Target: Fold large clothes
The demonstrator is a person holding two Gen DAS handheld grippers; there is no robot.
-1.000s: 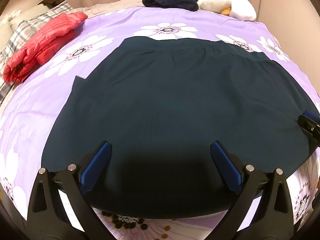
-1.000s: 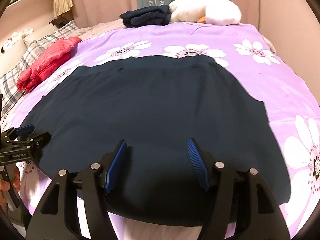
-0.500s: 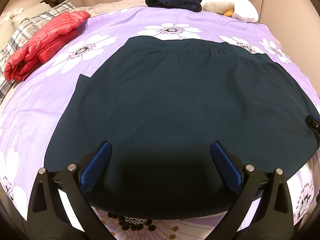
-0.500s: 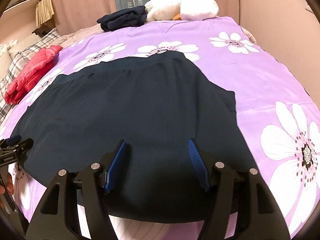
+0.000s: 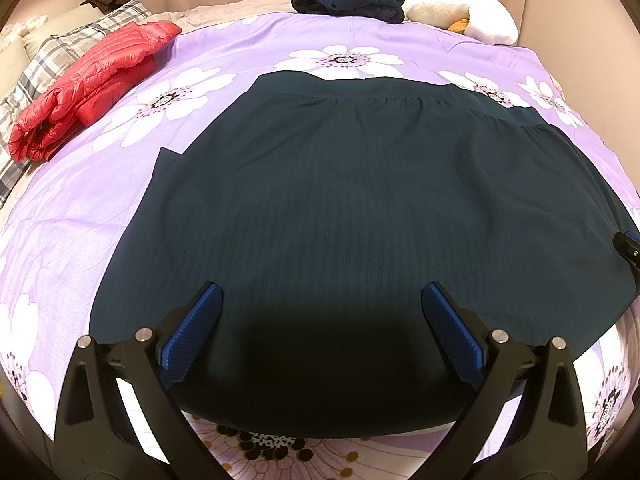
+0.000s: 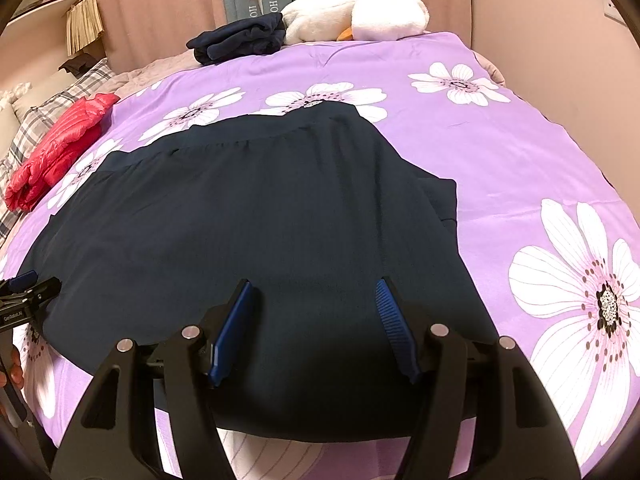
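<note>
Dark navy skirt (image 5: 360,220) spread flat across the purple floral bedspread (image 5: 100,208), hem at its near edge. Left gripper (image 5: 320,332) and right gripper (image 6: 314,324) hover above the hem, fingers apart, gripping nothing. Red down jacket (image 5: 88,84) lies at the left edge.

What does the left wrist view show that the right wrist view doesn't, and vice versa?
Only the left wrist view: the skirt's left edge with its small side flap.

Only the right wrist view: the skirt's right edge, bare purple cover beyond it, and fingers on the left hand-held gripper.

Both: the dark skirt spread flat, red jacket, folded dark clothes, white plush toy, and both hand-held grippers open, holding nothing.
</note>
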